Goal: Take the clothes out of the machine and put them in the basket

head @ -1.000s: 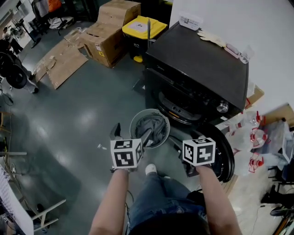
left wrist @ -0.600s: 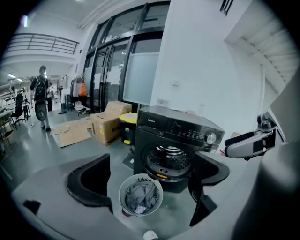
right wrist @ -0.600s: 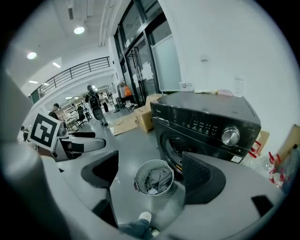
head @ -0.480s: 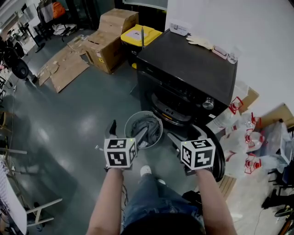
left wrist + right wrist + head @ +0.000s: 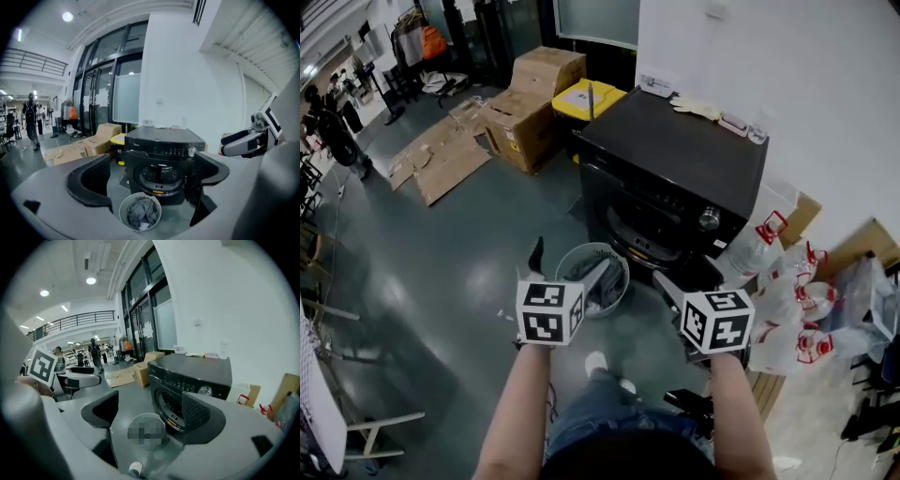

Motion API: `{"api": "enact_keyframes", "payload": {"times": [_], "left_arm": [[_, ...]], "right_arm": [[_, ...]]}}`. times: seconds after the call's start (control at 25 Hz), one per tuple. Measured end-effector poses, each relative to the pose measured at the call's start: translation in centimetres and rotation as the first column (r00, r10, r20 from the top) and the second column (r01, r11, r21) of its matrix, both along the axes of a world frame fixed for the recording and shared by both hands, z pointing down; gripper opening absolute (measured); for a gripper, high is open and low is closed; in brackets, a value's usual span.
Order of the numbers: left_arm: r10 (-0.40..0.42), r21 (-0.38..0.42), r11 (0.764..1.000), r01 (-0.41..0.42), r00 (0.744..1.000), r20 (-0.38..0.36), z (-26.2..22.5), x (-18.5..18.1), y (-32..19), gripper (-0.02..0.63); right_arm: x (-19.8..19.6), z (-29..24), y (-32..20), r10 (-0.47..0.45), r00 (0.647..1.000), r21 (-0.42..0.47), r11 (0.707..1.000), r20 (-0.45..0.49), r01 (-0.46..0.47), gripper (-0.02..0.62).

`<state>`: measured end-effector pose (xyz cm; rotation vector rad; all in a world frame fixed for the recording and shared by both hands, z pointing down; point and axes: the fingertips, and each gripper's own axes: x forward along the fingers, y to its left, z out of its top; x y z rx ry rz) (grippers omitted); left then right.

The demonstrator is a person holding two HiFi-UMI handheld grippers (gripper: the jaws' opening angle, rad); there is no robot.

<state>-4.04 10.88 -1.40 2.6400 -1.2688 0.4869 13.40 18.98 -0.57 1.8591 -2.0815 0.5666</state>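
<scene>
Left gripper (image 5: 150, 180) is held out in front, jaws spread wide, nothing between them. Right gripper (image 5: 150, 417) is just the same: jaws well apart and empty, side by side with the left one in the head view. Straight past the left jaws sits the basket (image 5: 123, 208), round and pale, down on the grey floor (image 5: 459, 253). Grey clothes (image 5: 138, 214) are bundled inside it, with a scrap of white at the near edge. Right behind the basket stands the machine (image 5: 675, 155), a black front-loader with its drum mouth (image 5: 159, 174) uncovered and facing the person. Whether anything is in the drum, can't tell from here. On top of the machine, at the back edge, lies a pair of pale gloves (image 5: 694, 106). Off to its left are a yellow-lidded bin (image 5: 586, 97) and cardboard boxes (image 5: 534, 94). To its right, white plastic bags (image 5: 787, 309) are heaped by the wall. The person's white shoe (image 5: 596, 362) shows below, between the two arms.
</scene>
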Motion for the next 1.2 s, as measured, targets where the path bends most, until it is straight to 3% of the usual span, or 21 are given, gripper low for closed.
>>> {"api": "enact_keyframes", "payload": {"times": [0.28, 0.52, 0.76, 1.12, 1.2], "left_arm": [[0.056, 0.126, 0.991, -0.054, 0.998, -0.015, -4.7, 1.0, 1.7, 0.561], [0.107, 0.199, 0.975, -0.097, 0.993, -0.042, -8.0, 1.4, 2.9, 0.561], [0.137, 0.26, 0.958, -0.116, 0.989, -0.063, -10.6, 0.9, 2.9, 0.561], [0.243, 0.349, 0.912, -0.214, 0.969, -0.041, -14.0, 1.4, 1.5, 0.56], [0.256, 0.371, 0.901, -0.225, 0.966, -0.036, -14.7, 1.2, 1.2, 0.523]], "right_arm": [[0.3, -5.4, 1.6, -0.021, 0.996, 0.146, 0.989, -0.089, 0.034, 0.395], [0.1, -9.8, 2.3, -0.009, 0.989, 0.269, 0.962, -0.151, 0.05, 0.366], [-1.0, -12.8, 2.5, -0.007, 0.982, 0.333, 0.94, -0.188, 0.07, 0.357], [-1.8, -16.1, 1.1, 0.075, 0.972, 0.402, 0.915, -0.223, 0.022, 0.334], [-2.0, -16.7, 1.1, 0.085, 0.972, 0.418, 0.909, -0.218, 0.014, 0.331]]}}
